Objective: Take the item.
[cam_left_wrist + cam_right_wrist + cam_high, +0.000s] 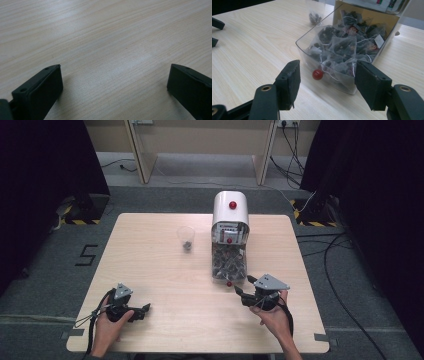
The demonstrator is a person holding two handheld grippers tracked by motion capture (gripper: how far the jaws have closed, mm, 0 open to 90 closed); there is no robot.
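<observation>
Drawer (337,52) of clear plastic, pulled out of a white dispenser (230,215) and full of mesh tea bags (342,45), sat on the table (165,270) right of centre, just ahead of the right gripper (325,80). That gripper's jaws stood wide apart and held nothing; they framed the drawer's near corner and its small red knob (317,74) without touching either. In the high view the right gripper (245,292) was in a hand (272,317) near the table's front edge, pointing at the drawer (229,265). The left gripper (145,309) lay low at the front left, well apart from the drawer; its jaws were also spread wide over bare wood (107,50). Farther back, left of the dispenser, stood a clear cup (186,239) with something dark at the bottom. The dispenser carried a red button (232,205) on its rounded top.
</observation>
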